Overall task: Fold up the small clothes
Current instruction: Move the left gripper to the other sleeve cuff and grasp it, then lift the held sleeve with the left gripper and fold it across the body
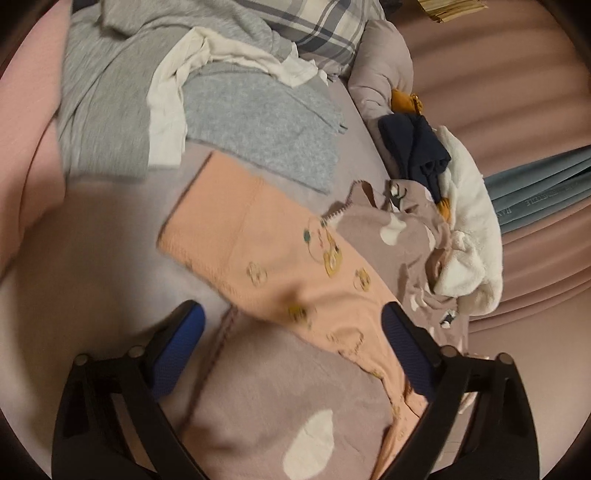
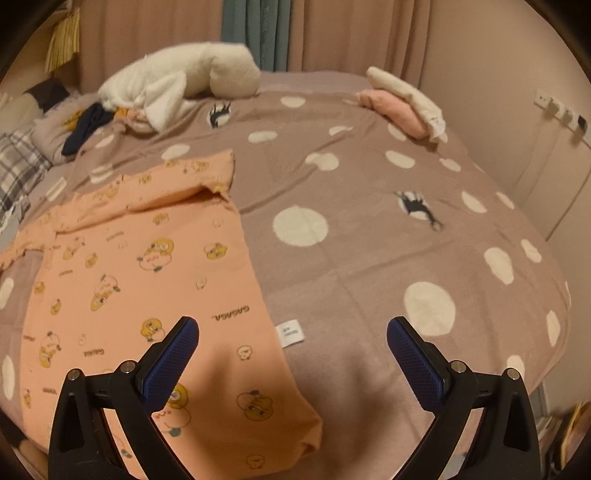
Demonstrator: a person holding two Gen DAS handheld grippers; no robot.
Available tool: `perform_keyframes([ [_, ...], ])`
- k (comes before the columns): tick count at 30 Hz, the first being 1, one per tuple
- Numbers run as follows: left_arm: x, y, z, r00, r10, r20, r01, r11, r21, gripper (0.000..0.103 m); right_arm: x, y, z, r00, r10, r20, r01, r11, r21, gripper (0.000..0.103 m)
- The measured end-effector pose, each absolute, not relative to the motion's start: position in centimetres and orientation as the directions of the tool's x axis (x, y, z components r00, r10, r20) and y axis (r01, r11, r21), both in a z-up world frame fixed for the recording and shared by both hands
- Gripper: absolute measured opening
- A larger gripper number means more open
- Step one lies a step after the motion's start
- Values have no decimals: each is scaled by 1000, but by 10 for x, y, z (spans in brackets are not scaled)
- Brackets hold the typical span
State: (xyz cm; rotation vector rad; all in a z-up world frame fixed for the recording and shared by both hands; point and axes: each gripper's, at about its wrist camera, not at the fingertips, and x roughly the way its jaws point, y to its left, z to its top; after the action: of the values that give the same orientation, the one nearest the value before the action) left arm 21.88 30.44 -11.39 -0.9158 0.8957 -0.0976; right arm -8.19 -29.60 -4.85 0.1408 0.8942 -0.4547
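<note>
A small peach garment with yellow cartoon prints (image 2: 147, 280) lies spread on a taupe blanket with white dots (image 2: 369, 229) on the bed. Its far part is folded over itself. My right gripper (image 2: 293, 332) is open and empty, hovering over the garment's right edge near a white label (image 2: 290, 331). In the left wrist view the same garment (image 1: 258, 236) stretches away from me. My left gripper (image 1: 293, 317) is open above its near end, with the right finger (image 1: 406, 347) over the cloth. Whether it touches is unclear.
Grey clothes (image 1: 251, 122) and a white one (image 1: 173, 110) lie heaped beyond the garment, by a plaid pillow (image 1: 325, 29). A white fleece (image 2: 177, 81) and a navy item (image 2: 85, 129) sit at the far left. Folded pink and cream pieces (image 2: 402, 103) rest far right. Curtains stand behind.
</note>
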Motion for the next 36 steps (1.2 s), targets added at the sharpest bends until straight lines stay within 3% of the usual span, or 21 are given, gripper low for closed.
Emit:
perform_keyframes([
  [9,237,317,-119,647,-371,-666,-312,668,-675,52,-60,-286,-67,469,-353,-809,415,897,-151,101],
  [13,237,315,-115,635,-318,-704,-323,718,-616,40,-54,-283,-72,446,-369,-816,398,898,-189,101],
  [17,238,317,-118,625,-255,-738,-387,720,-576,13,-52,-284,-79,428,-340,-838,401,902,-162,101],
  [23,240,299,-107,614,-173,-770,-365,804,-471,7,-54,-286,-81,409,-349,-843,395,901,-181,101],
  [36,237,255,-56,667,-179,-723,-274,844,-462,6,-70,-306,-75,437,-314,-843,433,895,-108,101],
])
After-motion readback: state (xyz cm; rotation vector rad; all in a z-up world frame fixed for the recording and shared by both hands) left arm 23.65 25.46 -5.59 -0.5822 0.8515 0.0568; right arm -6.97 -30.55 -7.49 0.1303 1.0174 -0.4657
